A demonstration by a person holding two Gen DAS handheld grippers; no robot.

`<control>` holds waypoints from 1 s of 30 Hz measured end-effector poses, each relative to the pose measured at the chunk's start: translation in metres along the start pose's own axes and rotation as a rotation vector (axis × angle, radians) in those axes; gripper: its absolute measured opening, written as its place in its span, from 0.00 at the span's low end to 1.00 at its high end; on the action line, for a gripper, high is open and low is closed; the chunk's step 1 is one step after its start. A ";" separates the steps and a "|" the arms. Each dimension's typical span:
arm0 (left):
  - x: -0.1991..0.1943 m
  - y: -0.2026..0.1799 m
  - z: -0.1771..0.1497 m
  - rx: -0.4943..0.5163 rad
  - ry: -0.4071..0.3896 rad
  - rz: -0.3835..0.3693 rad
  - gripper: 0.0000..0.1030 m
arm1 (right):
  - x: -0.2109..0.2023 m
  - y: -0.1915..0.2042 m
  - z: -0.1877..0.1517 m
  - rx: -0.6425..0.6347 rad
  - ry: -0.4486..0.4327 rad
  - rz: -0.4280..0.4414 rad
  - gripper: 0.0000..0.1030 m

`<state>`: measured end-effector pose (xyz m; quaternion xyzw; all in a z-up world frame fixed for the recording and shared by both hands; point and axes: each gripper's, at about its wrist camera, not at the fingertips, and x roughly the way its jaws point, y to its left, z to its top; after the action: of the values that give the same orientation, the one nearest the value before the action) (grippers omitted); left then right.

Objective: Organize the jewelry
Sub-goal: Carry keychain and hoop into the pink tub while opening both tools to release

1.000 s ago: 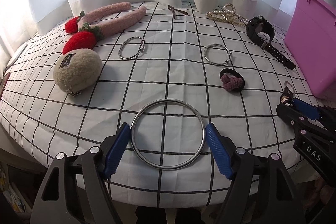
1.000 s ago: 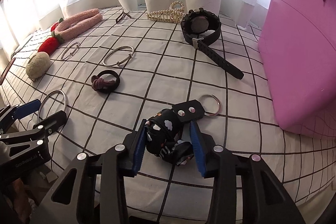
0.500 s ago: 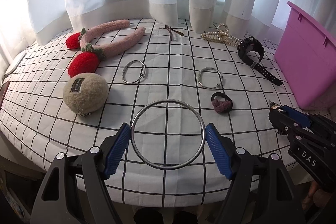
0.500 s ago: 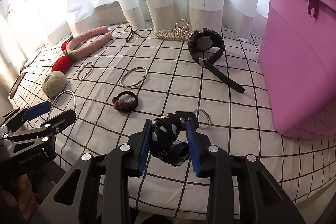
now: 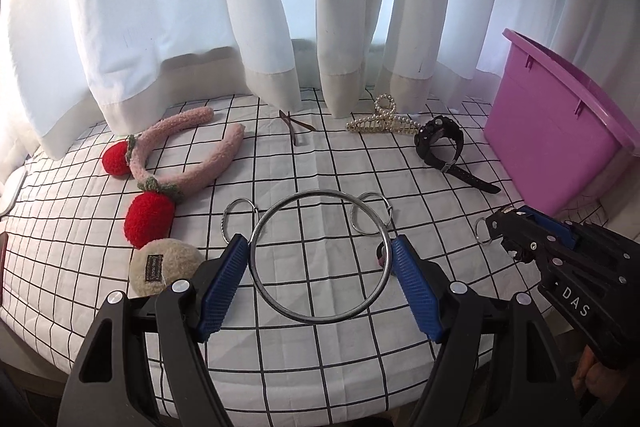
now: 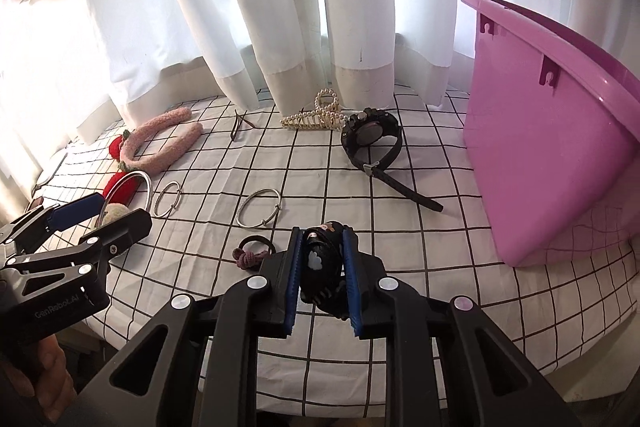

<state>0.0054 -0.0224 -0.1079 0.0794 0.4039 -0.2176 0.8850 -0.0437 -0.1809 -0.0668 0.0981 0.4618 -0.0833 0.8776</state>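
My left gripper (image 5: 320, 259) is shut on a large silver ring (image 5: 276, 303) and holds it above the checked table (image 5: 80, 227). My right gripper (image 6: 322, 263) is shut on a black keychain pouch with white clouds (image 6: 320, 267), lifted off the cloth; its key ring (image 5: 482, 229) hangs by the right gripper in the left wrist view. A pink bin (image 6: 552, 155) stands at the right. Two thin silver bangles (image 6: 258, 213) (image 6: 167, 199), a black watch (image 6: 372, 143), a pearl hair claw (image 6: 316, 119) and a maroon hair tie (image 6: 252, 253) lie on the cloth.
A pink strawberry headband (image 5: 188, 155), a beige pompom (image 5: 160, 267) and a thin brown clip (image 5: 294, 125) lie at the left and back. White curtains (image 5: 280, 7) hang behind the table. The table's front edge is just below both grippers.
Both grippers have risen off the table, the left with the large ring and the right with the pouch. The right jaws closed tighter on the pouch.
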 end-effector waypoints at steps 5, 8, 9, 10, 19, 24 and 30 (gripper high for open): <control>-0.016 -0.002 0.023 0.063 -0.043 -0.072 0.70 | -0.030 0.007 0.022 0.049 -0.075 -0.032 0.19; -0.027 -0.005 0.039 0.105 -0.078 -0.105 0.70 | -0.051 0.008 0.036 0.077 -0.130 -0.059 0.19; -0.030 -0.007 0.045 0.118 -0.089 -0.116 0.70 | -0.058 0.008 0.041 0.086 -0.148 -0.069 0.19; -0.033 -0.008 0.050 0.128 -0.098 -0.127 0.70 | -0.064 0.007 0.046 0.097 -0.165 -0.076 0.19; -0.052 -0.057 0.105 0.151 -0.183 -0.190 0.70 | -0.110 -0.040 0.094 0.118 -0.291 -0.100 0.19; -0.058 -0.113 0.140 0.120 -0.239 -0.208 0.70 | -0.123 -0.103 0.125 0.087 -0.307 -0.100 0.19; -0.048 -0.206 0.174 0.112 -0.243 -0.226 0.70 | -0.131 -0.196 0.154 0.069 -0.282 -0.110 0.19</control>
<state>0.0037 -0.2460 0.0507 0.0558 0.2876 -0.3456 0.8915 -0.0414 -0.4017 0.1085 0.0901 0.3357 -0.1602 0.9239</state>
